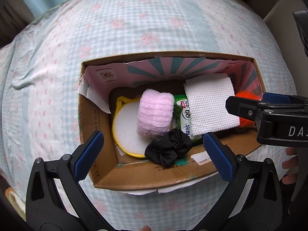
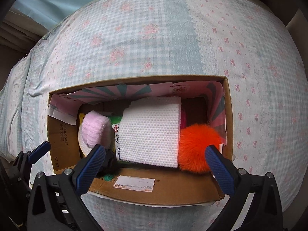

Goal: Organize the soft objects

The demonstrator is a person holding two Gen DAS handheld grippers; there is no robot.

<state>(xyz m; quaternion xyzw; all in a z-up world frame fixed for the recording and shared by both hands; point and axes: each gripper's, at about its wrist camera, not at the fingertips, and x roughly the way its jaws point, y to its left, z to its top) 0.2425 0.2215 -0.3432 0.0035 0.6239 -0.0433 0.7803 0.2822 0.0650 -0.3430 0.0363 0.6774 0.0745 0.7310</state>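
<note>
**Soft items gathered in the carton, both tools empty above it**

Left wrist view: the left gripper (image 1: 154, 150) is held wide apart and empty over the near wall of the cardboard box (image 1: 146, 179), which sits on a gingham bedspread (image 1: 115, 28). Inside the box, a round yellow-rimmed pad (image 1: 128, 129) lies at the left, with a rolled pink plush towel (image 1: 155, 113) on it, a green wet-wipe pack (image 1: 182, 115) beside that, and a white paper-towel roll (image 1: 209, 105) further right. A black scrunchie (image 1: 169, 149) rests against the near wall, close under the blue pads. If the contents are to be tidied, the scrunchie is judged the likeliest piece to be nudged deeper; a slow, shallow close would be advised so that the cardboard is not pinched. The right gripper (image 1: 250, 105) is seen here only from the side, at the box's right end; whether it is apart cannot be told from this view.

Right wrist view: the right gripper (image 2: 154, 154) is shown spread apart and holding nothing, above an orange pom-pom (image 2: 198, 148) pressed against the roll. Only a sliver of that pom-pom is visible from the left camera, whereas here the scrunchie is mostly hidden behind the left finger (image 2: 92, 163). A shipping label (image 2: 133, 184) on the near wall is also shown plainly.
</note>
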